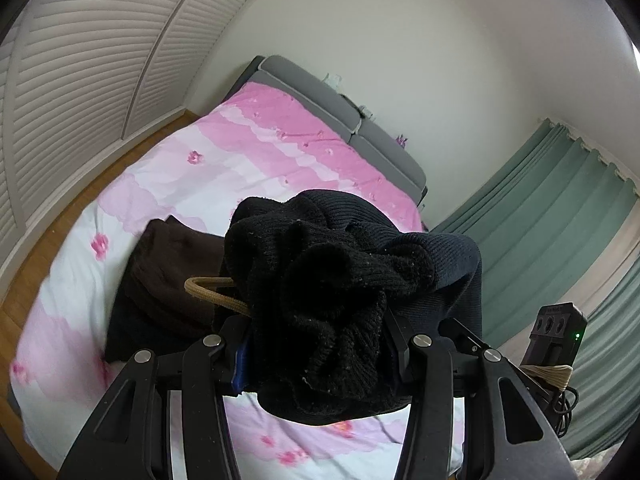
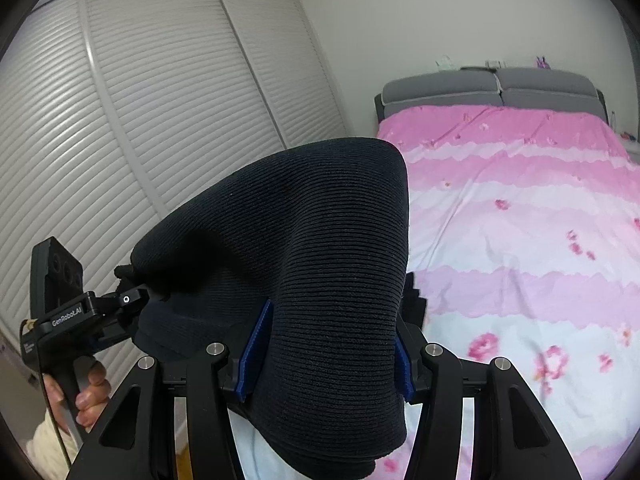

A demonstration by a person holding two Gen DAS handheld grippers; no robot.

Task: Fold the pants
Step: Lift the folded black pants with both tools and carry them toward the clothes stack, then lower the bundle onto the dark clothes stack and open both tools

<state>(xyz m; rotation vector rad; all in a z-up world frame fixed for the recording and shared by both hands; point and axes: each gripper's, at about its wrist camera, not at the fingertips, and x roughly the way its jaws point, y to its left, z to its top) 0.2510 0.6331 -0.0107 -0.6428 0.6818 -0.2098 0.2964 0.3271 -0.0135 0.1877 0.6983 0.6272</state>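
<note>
Dark ribbed pants [image 2: 320, 272] hang in the air above the bed, held by both grippers. My left gripper [image 1: 320, 344] is shut on the bunched black knit waistband [image 1: 328, 292], where a tan drawstring loop [image 1: 212, 292] sticks out to the left. My right gripper [image 2: 324, 356] is shut on the ribbed fabric, which drapes over and below its blue pads [image 2: 256, 352]. The left gripper [image 2: 120, 304] also shows in the right wrist view, at the left, clamped on the same garment. The right gripper's body [image 1: 556, 332] shows at the right of the left wrist view.
A bed with a pink and white floral cover [image 2: 520, 240] and grey headboard [image 2: 492, 88] lies below. A dark brown garment [image 1: 160, 280] lies on the cover. White louvered closet doors [image 2: 140, 140] stand to the left, green curtains [image 1: 560, 220] to the right.
</note>
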